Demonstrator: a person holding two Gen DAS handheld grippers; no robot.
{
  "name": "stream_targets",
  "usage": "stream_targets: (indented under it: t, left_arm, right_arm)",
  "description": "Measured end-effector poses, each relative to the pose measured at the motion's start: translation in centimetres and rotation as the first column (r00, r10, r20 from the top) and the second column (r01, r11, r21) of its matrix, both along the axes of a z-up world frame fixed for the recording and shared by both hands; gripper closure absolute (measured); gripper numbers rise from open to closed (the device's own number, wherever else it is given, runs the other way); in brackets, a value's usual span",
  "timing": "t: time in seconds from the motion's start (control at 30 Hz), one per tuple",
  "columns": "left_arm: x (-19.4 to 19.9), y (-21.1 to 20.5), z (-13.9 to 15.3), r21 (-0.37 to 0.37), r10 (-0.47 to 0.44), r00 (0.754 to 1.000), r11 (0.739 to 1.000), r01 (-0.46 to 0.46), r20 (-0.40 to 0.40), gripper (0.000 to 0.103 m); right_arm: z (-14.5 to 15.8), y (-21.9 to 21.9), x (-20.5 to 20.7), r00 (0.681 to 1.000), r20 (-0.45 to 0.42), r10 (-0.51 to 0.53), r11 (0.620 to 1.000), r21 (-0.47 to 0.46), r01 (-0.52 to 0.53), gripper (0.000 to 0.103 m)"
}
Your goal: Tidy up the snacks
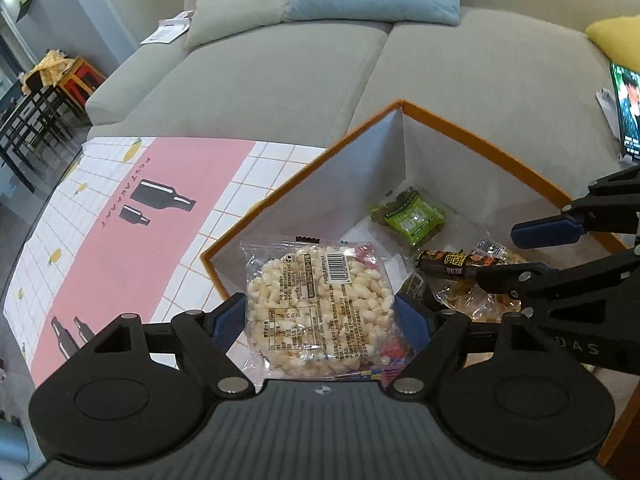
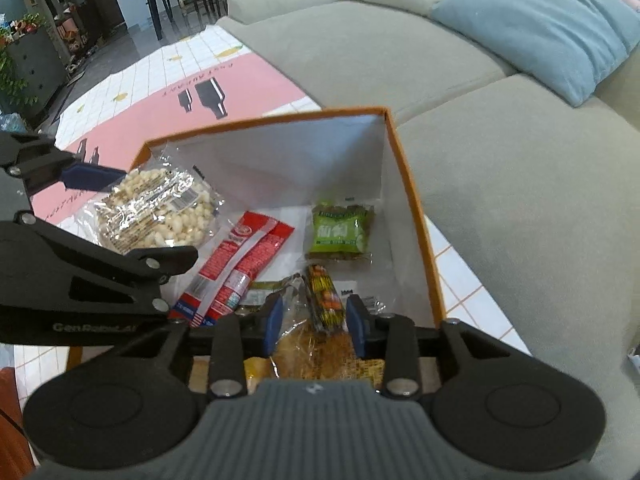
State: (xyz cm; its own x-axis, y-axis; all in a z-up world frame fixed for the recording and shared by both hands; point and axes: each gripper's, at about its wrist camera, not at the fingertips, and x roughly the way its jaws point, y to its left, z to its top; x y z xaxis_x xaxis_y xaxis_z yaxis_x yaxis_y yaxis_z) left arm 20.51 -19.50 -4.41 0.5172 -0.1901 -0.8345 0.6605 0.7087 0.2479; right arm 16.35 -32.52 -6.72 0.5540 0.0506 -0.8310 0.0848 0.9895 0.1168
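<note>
**Snack box, mid-fill: two packs at the rim**

Left gripper: we log its jaws closed on the puffed-rice pack, pads pressing both side edges, pack held over the near-left corner of the box.

Right gripper: jaws part-open inside the box; the dark bar lies between the pads with a gap on either side, so we count it as not gripped.

Already in the box: green pack at the far wall, red pack in the middle, a crinkly golden pack beneath the right gripper.

Risks, as we judge them:
- The rice pack is slick film held only by its edges; a loose hold could drop it on the rim and tip it out onto the desk.
- It hangs over the red pack; set down there it would stack rather than lie flat.
- The two grippers sit close together over one box, and the left's way in crosses the right's arm; a knock could shove the box toward the sofa.
- Lifting the right gripper could snag the bar or the film under it.

Around: patterned cloth on the desk, blue cushion on the sofa, a lit screen at the far right.
</note>
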Motion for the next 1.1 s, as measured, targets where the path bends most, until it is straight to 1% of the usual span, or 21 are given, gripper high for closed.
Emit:
stream_targets:
  t: [0.1,0.2,0.27,0.4,0.47,0.53,0.6,0.63,0.73,0.8,0.87,0.9,1.0,1.03,1.1]
  left_arm:
    - [-0.5,0.4,0.7,-0.013,-0.003,1.0,1.0,0.003,0.012,0.009]
    - [-0.9,0.4,0.9,-0.006,-0.009,1.0,1.0,0.009,0.003,0.009]
    - [-1.1,0.1,0.9,0.0,-0.026,1.0,1.0,0.026,0.009,0.009]
    - [-2.3,0.0,0.9,0.015,-0.078,0.996,0.997,0.078,0.032,0.009]
    - [-2.9,-0.3,0.7,0.029,-0.097,0.994,0.995,0.096,0.045,0.009]
    - [-3.3,-0.5,0.6,0.028,-0.12,0.992,0.993,0.119,0.042,0.009]
    - [-3.7,-0.9,0.5,0.029,-0.141,0.989,0.99,0.14,0.037,0.009]
    - [-3.9,-1.0,0.4,0.031,-0.152,0.988,0.988,0.151,0.037,0.009]
    - [-4.6,-1.2,0.1,0.042,-0.193,0.98,0.981,0.191,0.051,0.009]
    - [-5.0,-1.3,0.0,0.048,-0.222,0.973,0.974,0.219,0.067,0.009]
    - [-5.1,-1.3,-0.2,0.039,-0.241,0.968,0.97,0.239,0.065,0.009]
    - [-5.1,-1.2,-0.2,0.03,-0.245,0.967,0.969,0.244,0.063,0.009]
    - [-4.6,-1.0,-0.2,0.013,-0.242,0.968,0.97,0.242,0.064,0.009]
    - [-4.4,-0.9,-0.2,0.004,-0.241,0.968,0.97,0.242,0.064,0.014]
    - [-4.2,-0.7,-0.2,-0.004,-0.237,0.97,0.971,0.238,0.054,0.014]
  right_arm:
    - [1.0,0.1,-0.7,1.0,0.021,-0.003,1.0,0.006,0.003,0.063]
    - [1.6,0.3,-1.4,0.999,0.032,-0.01,1.0,0.004,0.01,0.063]
    - [1.8,0.4,-1.8,0.999,0.034,-0.017,1.0,0.003,0.017,0.063]
    - [2.5,-0.1,-3.1,0.998,0.048,-0.046,0.997,0.056,0.043,0.063]
    - [2.9,-0.3,-3.8,0.996,0.066,-0.053,0.997,0.061,0.049,0.063]
    - [3.3,-0.3,-4.1,0.995,0.087,-0.043,0.997,0.073,0.037,0.066]
    - [3.7,-0.4,-4.1,0.994,0.104,-0.036,0.993,0.114,0.024,0.088]
    - [3.8,-0.5,-4.0,0.993,0.111,-0.035,0.989,0.143,0.019,0.09]
    - [4.0,-0.8,-3.4,0.991,0.136,-0.015,0.968,0.25,-0.02,0.095]
    - [3.8,-0.9,-2.7,0.991,0.134,0.008,0.945,0.323,-0.052,0.097]
    - [3.2,-0.8,-2.0,0.992,0.122,0.036,0.924,0.373,-0.08,0.098]
    - [2.8,-0.6,-1.6,0.992,0.113,0.05,0.919,0.385,-0.09,0.098]
    - [1.6,-0.2,-0.6,0.996,0.078,0.051,0.922,0.379,-0.077,0.099]
    - [1.1,-0.1,-0.4,0.997,0.065,0.045,0.923,0.38,-0.067,0.098]
    - [0.6,-0.1,-0.1,0.998,0.052,0.034,0.921,0.387,-0.052,0.099]
